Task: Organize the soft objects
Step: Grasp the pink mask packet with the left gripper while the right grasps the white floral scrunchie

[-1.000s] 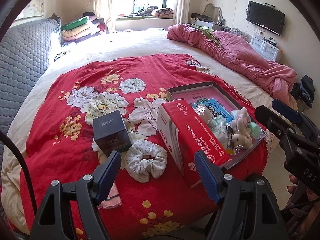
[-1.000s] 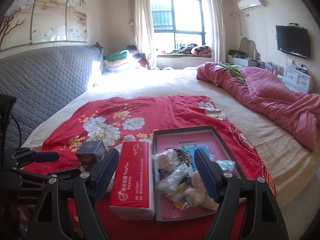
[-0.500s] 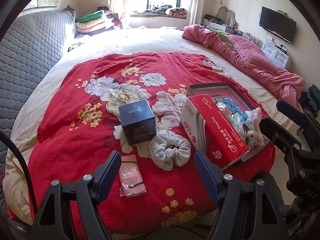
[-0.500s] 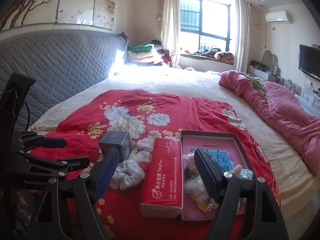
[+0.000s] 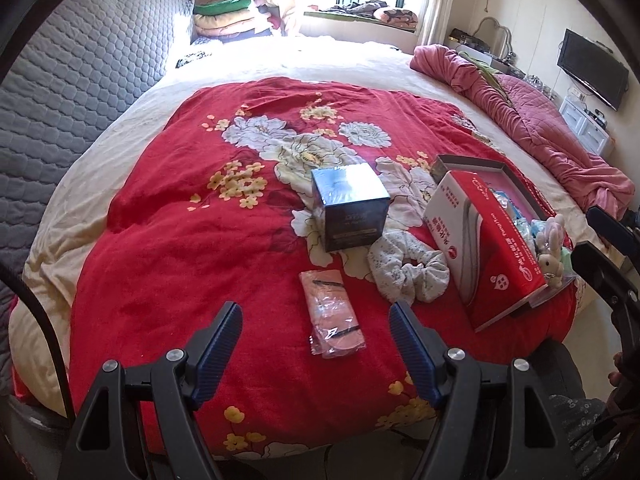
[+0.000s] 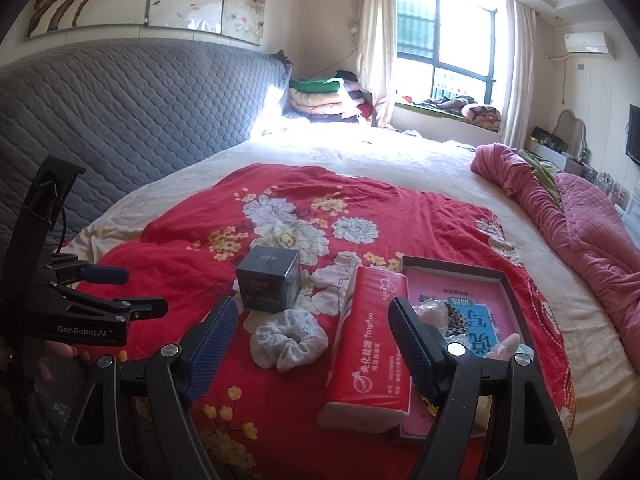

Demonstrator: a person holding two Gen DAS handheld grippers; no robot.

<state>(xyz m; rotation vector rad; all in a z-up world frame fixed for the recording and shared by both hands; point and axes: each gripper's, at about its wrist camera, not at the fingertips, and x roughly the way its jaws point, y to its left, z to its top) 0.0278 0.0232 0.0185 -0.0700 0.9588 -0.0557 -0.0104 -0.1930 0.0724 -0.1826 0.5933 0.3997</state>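
On the red floral blanket (image 5: pixel 168 248) lie a pale scrunchie (image 5: pixel 408 268) (image 6: pixel 288 338), a pink packet in clear wrap (image 5: pixel 334 312), a dark blue box (image 5: pixel 350 210) (image 6: pixel 268 280) and a red tissue pack (image 5: pixel 484 248) (image 6: pixel 368 344). The pack leans on a shallow pink-lined tray (image 6: pixel 504 280) (image 5: pixel 472 162) that holds a plush bunny (image 5: pixel 550 246) and small wrapped items. My left gripper (image 5: pixel 316 344) hangs open above the blanket just short of the pink packet, holding nothing. My right gripper (image 6: pixel 312 344) is open too, above the scrunchie and tissue pack, touching neither.
A grey quilted headboard (image 6: pixel 120 120) runs along the left. A crumpled pink quilt (image 6: pixel 580 220) lies on the right of the bed, with folded bedding (image 6: pixel 320 100) stacked by the window. The blanket's near edge hangs over the bed edge below both grippers.
Both views have swung left: the objects now sit further right in each. The pink packet, half hidden at first, now lies in full view between my left gripper's fingers. Both jaws stay equally wide.
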